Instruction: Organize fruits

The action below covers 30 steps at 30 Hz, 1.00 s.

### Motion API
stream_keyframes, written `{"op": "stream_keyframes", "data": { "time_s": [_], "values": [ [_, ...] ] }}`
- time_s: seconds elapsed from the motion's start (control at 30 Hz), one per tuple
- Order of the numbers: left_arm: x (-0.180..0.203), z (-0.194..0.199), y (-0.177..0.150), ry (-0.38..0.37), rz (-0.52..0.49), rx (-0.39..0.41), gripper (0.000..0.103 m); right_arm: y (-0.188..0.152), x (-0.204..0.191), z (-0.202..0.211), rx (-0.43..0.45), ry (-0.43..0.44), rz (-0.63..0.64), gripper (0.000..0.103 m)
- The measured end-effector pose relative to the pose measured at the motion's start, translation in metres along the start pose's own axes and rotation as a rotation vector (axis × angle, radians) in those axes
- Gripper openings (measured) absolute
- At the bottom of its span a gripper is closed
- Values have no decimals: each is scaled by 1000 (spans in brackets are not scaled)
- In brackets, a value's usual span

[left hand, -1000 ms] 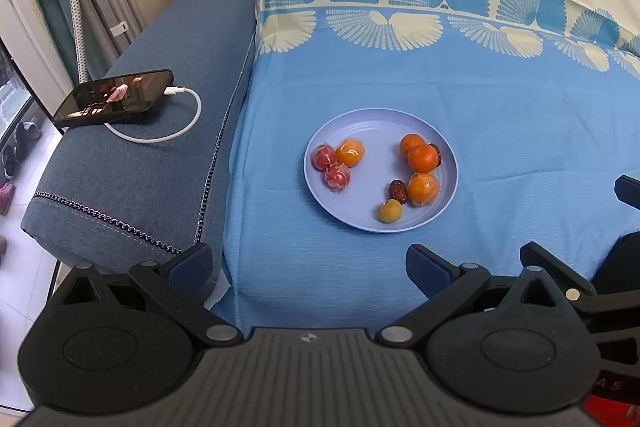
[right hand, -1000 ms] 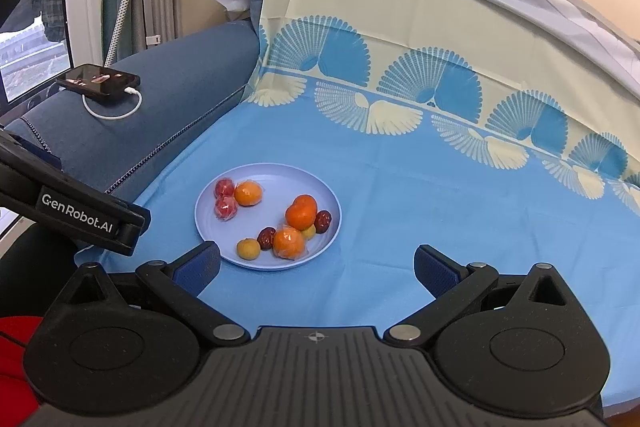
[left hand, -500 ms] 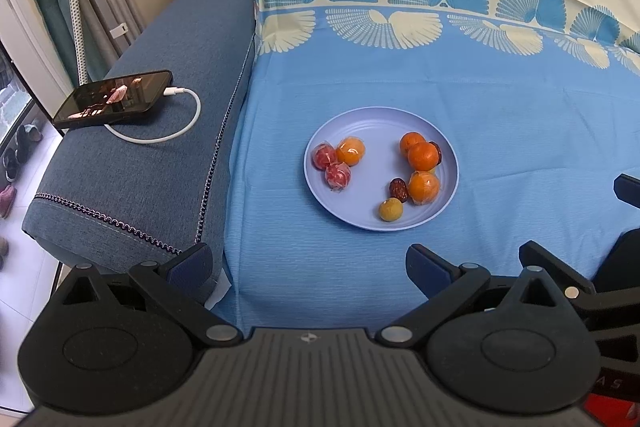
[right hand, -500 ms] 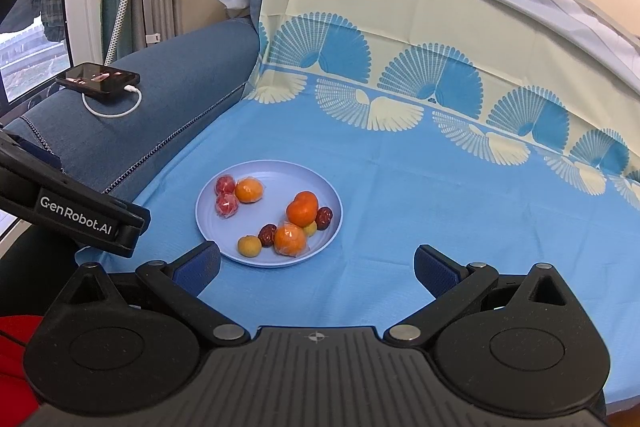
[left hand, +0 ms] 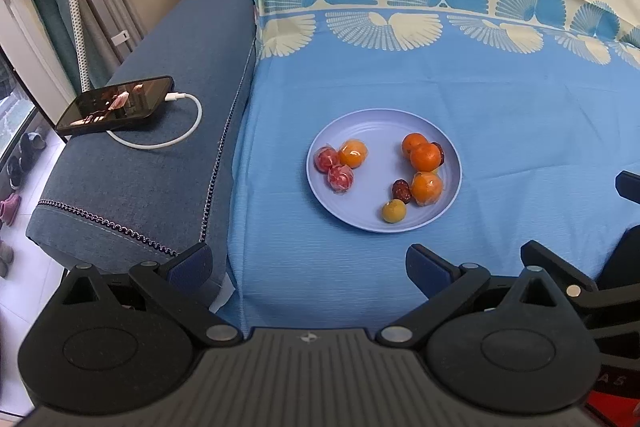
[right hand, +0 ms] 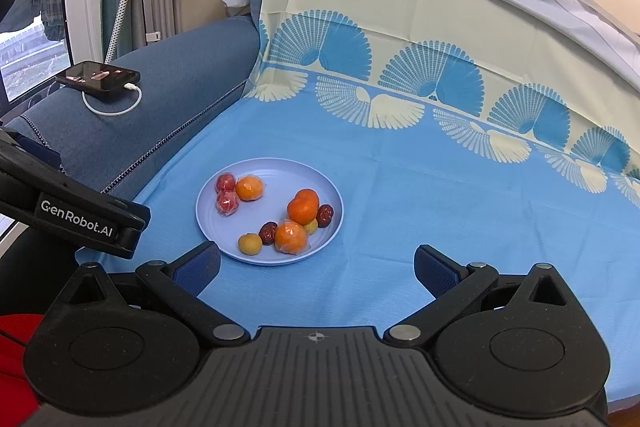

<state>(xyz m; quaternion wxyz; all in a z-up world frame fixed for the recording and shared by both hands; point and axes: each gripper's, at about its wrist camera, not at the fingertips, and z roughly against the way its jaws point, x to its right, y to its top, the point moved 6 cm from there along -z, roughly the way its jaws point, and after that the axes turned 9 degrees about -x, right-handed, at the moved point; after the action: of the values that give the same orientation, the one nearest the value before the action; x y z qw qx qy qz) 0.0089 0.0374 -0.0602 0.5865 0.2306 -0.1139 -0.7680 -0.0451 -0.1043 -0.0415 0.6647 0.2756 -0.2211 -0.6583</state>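
Note:
A lilac plate (left hand: 384, 123) (right hand: 276, 167) lies on the blue cloth with several small fruits. On its left are two red wrapped fruits (left hand: 340, 178) (right hand: 227, 203) and an orange one (left hand: 353, 153) (right hand: 249, 188). On its right are oranges (left hand: 425, 157) (right hand: 303, 210), dark red dates (left hand: 401, 190) (right hand: 268, 232) and a small yellow fruit (left hand: 393, 211) (right hand: 250, 243). My left gripper (left hand: 308, 265) is open and empty, short of the plate. My right gripper (right hand: 316, 269) is open and empty, just in front of the plate's near rim.
A black phone (left hand: 116, 103) (right hand: 98, 75) with a white charging cable lies on the blue sofa arm (left hand: 160, 155) at the left. The cloth-covered backrest (right hand: 420, 27) rises behind the plate. The floor with shoes (left hand: 16, 163) lies beyond the arm.
Both grippers have drifted very slightly; the plate sits a touch higher in both views. Nothing was taken hold of or let go.

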Motion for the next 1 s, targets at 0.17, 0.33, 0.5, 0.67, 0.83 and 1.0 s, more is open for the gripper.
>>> {"op": "stream_keyframes", "data": {
  "time_s": [0.17,0.33,0.5,0.67,0.83,1.0],
  "values": [
    [0,0,0,0,-2,3,103,-1,-1,0,0,1,3,102],
    [1,0,0,-1,-3,4,103,-1,0,1,3,0,4,102],
    [0,1,0,4,-3,11,103,-1,0,1,4,-1,5,102],
    [0,1,-1,5,-2,10,103,-2,0,1,5,-1,5,102],
    [-1,2,-1,12,-2,18,103,-2,-1,1,0,1,5,102],
    [0,3,-1,12,-12,27,103,-2,-1,1,0,2,11,102]
  ]
}}
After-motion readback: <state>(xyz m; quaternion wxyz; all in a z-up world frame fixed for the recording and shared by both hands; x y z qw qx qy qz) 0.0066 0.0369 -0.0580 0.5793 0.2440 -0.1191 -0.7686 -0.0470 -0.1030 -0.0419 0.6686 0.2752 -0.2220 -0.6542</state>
